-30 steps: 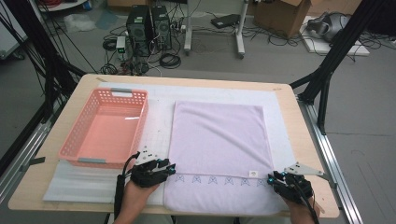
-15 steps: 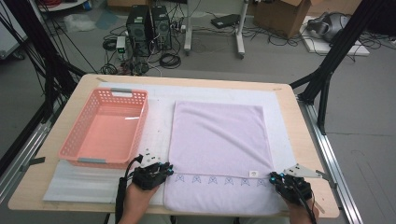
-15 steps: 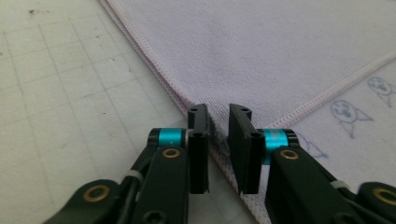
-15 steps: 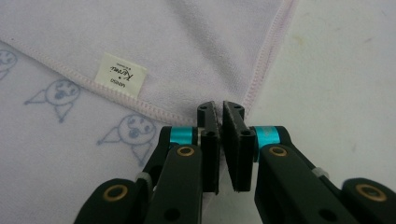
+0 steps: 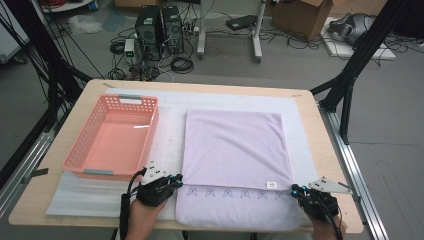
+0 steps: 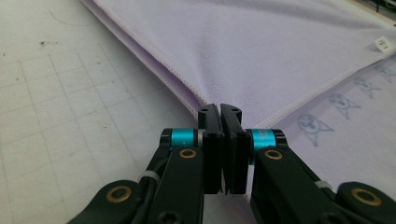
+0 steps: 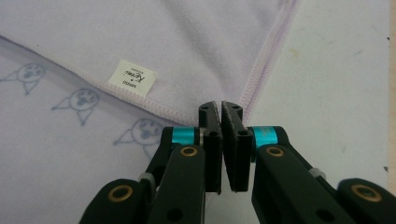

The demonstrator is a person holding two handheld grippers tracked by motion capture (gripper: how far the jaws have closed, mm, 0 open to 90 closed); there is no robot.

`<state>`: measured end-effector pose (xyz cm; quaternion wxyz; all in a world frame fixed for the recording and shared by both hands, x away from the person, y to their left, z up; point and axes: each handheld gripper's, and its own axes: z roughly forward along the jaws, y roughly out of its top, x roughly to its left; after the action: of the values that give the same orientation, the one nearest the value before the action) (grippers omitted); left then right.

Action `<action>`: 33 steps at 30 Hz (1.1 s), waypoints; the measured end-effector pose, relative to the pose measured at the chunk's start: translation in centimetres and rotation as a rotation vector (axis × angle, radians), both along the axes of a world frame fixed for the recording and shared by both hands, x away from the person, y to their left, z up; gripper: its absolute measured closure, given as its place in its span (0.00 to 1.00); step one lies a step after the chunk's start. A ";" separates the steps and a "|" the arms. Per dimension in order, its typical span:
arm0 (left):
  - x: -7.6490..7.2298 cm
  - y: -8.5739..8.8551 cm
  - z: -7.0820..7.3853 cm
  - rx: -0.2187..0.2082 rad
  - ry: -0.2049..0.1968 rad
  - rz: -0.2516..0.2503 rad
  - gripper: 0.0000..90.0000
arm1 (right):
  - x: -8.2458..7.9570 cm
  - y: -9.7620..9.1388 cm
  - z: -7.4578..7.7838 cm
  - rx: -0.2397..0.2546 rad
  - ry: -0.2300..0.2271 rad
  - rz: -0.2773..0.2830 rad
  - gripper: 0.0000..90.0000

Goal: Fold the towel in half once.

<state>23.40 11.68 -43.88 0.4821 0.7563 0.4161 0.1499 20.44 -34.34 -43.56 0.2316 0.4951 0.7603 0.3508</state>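
Corners of folded lilac microfibre towel point(image 5: 232, 150) pinched in closed left hand-held gripper point(image 6: 220, 112) and right hand-held gripper point(image 7: 220, 109); shallow bites may slip, dropping one layer.

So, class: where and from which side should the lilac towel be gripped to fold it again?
Probably the two near corners of the towel's folded top layer, from the person's side. The hemmed edges meet there, and the left gripper and right gripper pinch them.
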 end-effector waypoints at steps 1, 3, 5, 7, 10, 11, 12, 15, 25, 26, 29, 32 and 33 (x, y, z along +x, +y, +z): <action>-0.1 0.0 0.1 -0.004 -0.001 -0.001 0.97 | -0.1 -0.1 0.1 0.001 -0.001 0.003 0.97; -0.1 0.0 0.1 -0.002 -0.007 -0.010 0.97 | -0.3 -0.2 0.2 0.012 -0.005 0.005 0.97; 0.1 0.0 0.0 -0.008 -0.005 -0.010 0.96 | -0.3 -0.2 0.2 0.016 -0.007 0.003 0.97; 0.1 -0.1 0.0 -0.004 -0.006 -0.011 0.96 | -0.2 -0.1 0.2 0.017 -0.005 0.001 0.97; 0.3 0.0 0.1 -0.005 -0.007 -0.005 0.94 | -0.1 0.0 0.2 0.011 -0.003 0.007 0.97; 0.4 0.1 0.1 -0.008 -0.006 -0.005 0.93 | -0.1 0.1 0.2 0.012 -0.004 0.006 0.97; 0.4 0.1 0.1 -0.014 -0.004 0.001 0.92 | 0.0 0.1 0.2 0.013 -0.004 0.007 0.97; 0.6 0.1 0.1 -0.022 0.000 0.003 0.89 | 0.0 0.2 0.1 0.010 -0.001 0.011 0.97; 0.9 -0.8 -0.5 0.049 0.013 0.001 0.95 | 0.0 0.3 0.1 0.007 0.000 0.016 0.97; 0.9 -0.9 -0.4 0.049 0.006 0.000 0.96 | 0.0 0.3 0.1 0.007 0.001 0.016 0.97; 0.8 -0.8 -0.2 0.038 -0.017 -0.006 0.97 | 0.0 0.3 0.1 0.008 0.000 0.017 0.97; 0.7 -0.6 0.0 0.017 -0.033 -0.008 0.97 | 0.0 0.3 0.1 0.008 -0.002 0.017 0.97; 0.6 -0.5 0.0 0.011 -0.037 -0.009 0.97 | 0.0 0.3 0.1 0.009 -0.002 0.017 0.97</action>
<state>24.05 11.13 -43.84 0.4863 0.7579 0.4030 0.1637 20.44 -34.04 -43.44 0.2270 0.4897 0.7626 0.3567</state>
